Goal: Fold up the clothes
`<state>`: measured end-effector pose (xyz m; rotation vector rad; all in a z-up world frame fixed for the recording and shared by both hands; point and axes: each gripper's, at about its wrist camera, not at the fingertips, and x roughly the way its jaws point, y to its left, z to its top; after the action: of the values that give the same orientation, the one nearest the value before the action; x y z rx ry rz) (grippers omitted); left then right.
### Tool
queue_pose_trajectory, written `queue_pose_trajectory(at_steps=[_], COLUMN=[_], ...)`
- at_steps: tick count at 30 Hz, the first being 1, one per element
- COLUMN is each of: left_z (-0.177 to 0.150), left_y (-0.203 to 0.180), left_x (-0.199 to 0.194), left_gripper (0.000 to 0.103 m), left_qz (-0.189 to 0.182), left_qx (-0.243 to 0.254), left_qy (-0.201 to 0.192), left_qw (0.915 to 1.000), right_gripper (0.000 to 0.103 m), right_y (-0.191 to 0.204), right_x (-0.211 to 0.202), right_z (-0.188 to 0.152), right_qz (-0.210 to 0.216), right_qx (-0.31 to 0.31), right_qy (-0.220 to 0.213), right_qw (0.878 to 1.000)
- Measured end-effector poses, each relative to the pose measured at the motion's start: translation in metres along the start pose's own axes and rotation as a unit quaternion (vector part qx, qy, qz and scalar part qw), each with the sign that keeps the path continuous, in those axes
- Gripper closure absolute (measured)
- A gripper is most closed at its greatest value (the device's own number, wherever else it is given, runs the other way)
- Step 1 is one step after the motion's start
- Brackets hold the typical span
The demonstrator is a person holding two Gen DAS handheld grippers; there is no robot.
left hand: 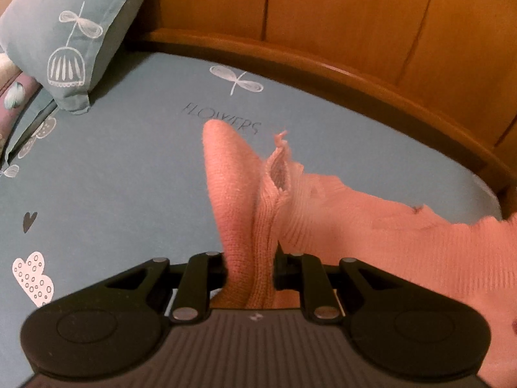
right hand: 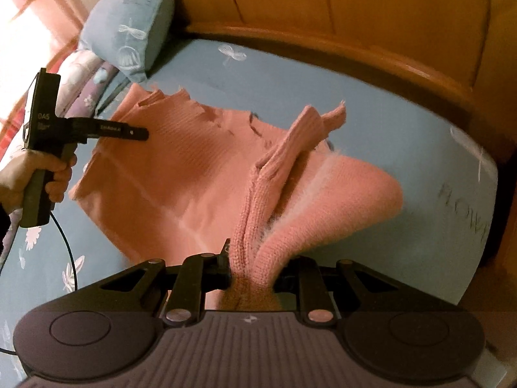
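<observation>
Blue flower-print bedsheet (left hand: pixel 129 161) runs to a wooden headboard (left hand: pixel 323 16), a matching pillow (left hand: pixel 71 32) upper left. From the left wrist, the left hand-held gripper (left hand: pixel 250 271) pinches a fold of the pink knit sweater (left hand: pixel 404 242). From the right wrist, the right hand-held gripper (right hand: pixel 250 278) clamps another fold, the sweater stretched between them over the bed.
</observation>
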<state>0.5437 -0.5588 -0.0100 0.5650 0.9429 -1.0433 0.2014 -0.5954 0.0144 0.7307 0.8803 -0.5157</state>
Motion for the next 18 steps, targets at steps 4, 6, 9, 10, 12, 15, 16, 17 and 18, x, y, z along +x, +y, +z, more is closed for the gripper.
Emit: queue_pose_trajectory(at_steps=[4, 6, 9, 10, 12, 15, 16, 17, 18], left_z=[0.004, 0.005, 0.006, 0.004, 0.001, -0.007, -0.01, -0.012, -0.013], left_y=[0.004, 0.002, 0.002, 0.006, 0.014, 0.023, 0.025, 0.027, 0.028], left_x=[0.006, 0.006, 0.01, 0.014, 0.023, 0.039, 0.044, 0.05, 0.054], left_gripper=[0.087, 0.087, 0.087, 0.087, 0.087, 0.086, 0.086, 0.086, 0.086], left_qz=[0.003, 0.002, 0.003, 0.005, 0.007, 0.013, 0.013, 0.014, 0.015], left_qx=[-0.004, 0.002, 0.013, 0.006, -0.01, -0.023, -0.025, -0.027, -0.03], left_qy=[0.001, 0.001, 0.006, 0.01, 0.018, 0.026, 0.029, 0.031, 0.034], left_qw=[1.0, 1.0, 0.9999, 0.9999, 0.9998, 0.9993, 0.9992, 0.999, 0.9989], right_gripper=[0.081, 0.081, 0.081, 0.081, 0.081, 0.081, 0.081, 0.081, 0.081], right_y=[-0.002, -0.003, -0.007, -0.008, -0.016, -0.029, -0.036, -0.043, -0.049], right_x=[0.002, 0.002, 0.006, 0.008, 0.018, 0.033, 0.038, 0.042, 0.047], right_z=[-0.004, -0.002, -0.005, -0.006, -0.015, -0.028, -0.032, -0.036, -0.038], right_qz=[-0.001, 0.0, -0.003, -0.005, -0.014, -0.027, -0.03, -0.033, -0.031], right_qx=[0.007, 0.015, 0.018, 0.019, 0.032, 0.051, 0.063, 0.074, 0.087], right_qy=[0.004, 0.004, 0.007, 0.009, 0.021, 0.04, 0.044, 0.048, 0.049], right_qw=[1.0, 1.0, 1.0, 1.0, 0.999, 0.998, 0.997, 0.996, 0.995])
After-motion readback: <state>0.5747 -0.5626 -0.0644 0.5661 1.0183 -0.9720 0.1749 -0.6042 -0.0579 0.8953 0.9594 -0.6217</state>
